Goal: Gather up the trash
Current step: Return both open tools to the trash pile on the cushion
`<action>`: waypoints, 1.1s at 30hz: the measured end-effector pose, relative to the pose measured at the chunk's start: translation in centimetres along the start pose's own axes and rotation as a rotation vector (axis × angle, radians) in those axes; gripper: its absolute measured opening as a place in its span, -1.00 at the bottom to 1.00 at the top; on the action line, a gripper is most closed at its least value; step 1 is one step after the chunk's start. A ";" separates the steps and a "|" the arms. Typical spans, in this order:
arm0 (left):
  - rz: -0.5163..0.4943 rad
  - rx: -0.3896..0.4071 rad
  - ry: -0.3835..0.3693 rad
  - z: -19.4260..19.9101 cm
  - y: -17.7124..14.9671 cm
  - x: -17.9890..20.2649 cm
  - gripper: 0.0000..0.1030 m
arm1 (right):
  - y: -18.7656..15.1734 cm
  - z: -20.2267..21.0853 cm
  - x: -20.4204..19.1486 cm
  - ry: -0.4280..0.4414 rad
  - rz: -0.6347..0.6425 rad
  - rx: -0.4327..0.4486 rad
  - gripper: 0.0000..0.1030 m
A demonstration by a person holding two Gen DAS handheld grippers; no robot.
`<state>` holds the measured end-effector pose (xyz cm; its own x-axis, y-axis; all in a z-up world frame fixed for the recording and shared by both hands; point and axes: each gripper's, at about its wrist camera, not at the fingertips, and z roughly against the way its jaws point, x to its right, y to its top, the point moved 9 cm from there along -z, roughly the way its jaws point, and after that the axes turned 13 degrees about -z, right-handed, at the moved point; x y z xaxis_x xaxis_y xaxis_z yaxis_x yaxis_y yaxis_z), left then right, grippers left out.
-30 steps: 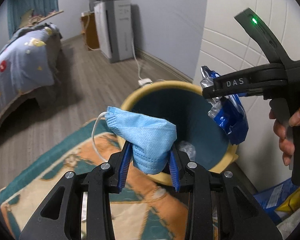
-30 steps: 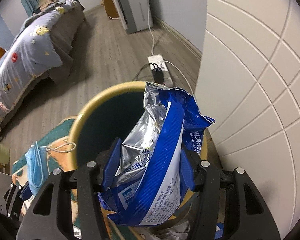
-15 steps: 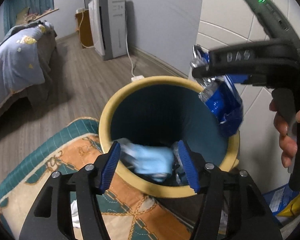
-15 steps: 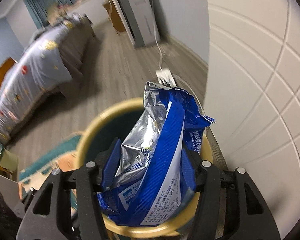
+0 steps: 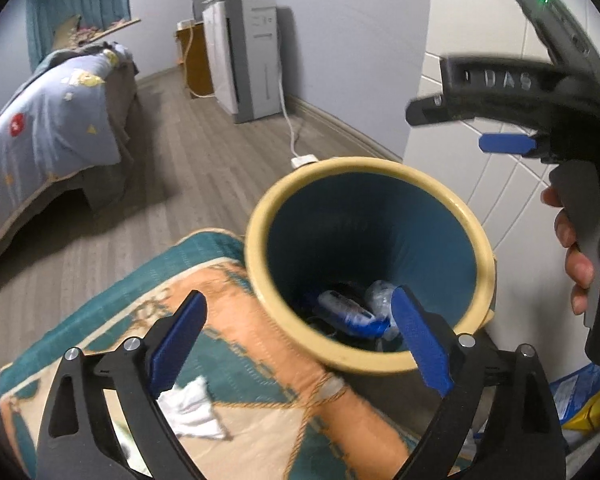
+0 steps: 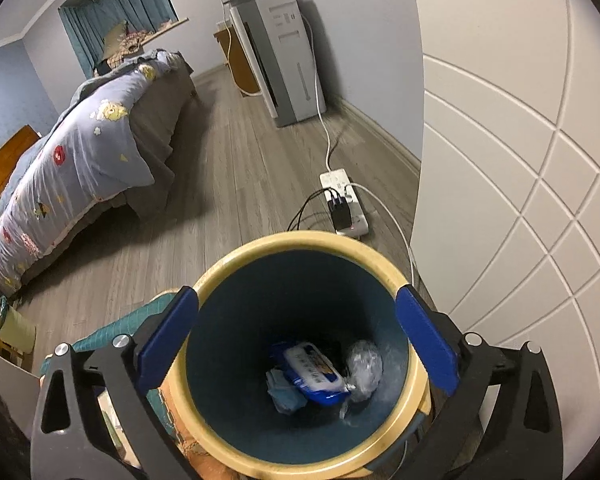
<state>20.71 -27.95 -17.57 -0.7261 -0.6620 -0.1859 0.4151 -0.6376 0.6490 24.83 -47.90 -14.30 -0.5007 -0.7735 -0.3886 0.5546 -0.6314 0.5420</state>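
Bedroom floor, bin [image 6: 300, 240] under spread right claw [image 6: 296, 340], wrapper [image 6: 314, 372] inside

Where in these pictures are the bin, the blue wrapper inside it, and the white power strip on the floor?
bin [image 6: 300, 242], right wrist view, far side of its yellow rim.
blue wrapper [image 6: 314, 372], right wrist view, middle of its white label.
power strip [image 6: 350, 208], right wrist view, its top face beside the black plugs.

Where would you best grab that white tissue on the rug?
Judging by its crumpled shape, pinch the raised peak of the tissue from straight above. It lies flat on the rug, so a side approach would likely just push it. The open left gripper is nearest.
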 end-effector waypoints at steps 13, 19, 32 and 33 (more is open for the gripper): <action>0.097 0.041 0.199 14.4 -3.9 -7.4 0.88 | -6.1 4.4 -6.7 0.024 0.209 -0.101 0.89; 0.198 0.001 0.288 19.6 -8.9 -10.1 0.88 | -10.5 8.0 -9.1 0.047 0.168 -0.138 0.89; 0.400 -0.147 0.367 22.5 -21.0 -12.1 0.89 | -21.4 8.7 -11.7 -0.017 0.225 -0.257 0.89; 0.393 -0.161 0.374 22.2 -21.5 -12.0 0.89 | -22.0 8.6 -11.9 -0.023 0.240 -0.258 0.89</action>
<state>8.32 2.46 -12.90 -0.2681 -0.9377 -0.2208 0.7149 -0.3473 0.6069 12.93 -24.31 -15.19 -0.3490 -0.9019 -0.2546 0.8062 -0.4274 0.4090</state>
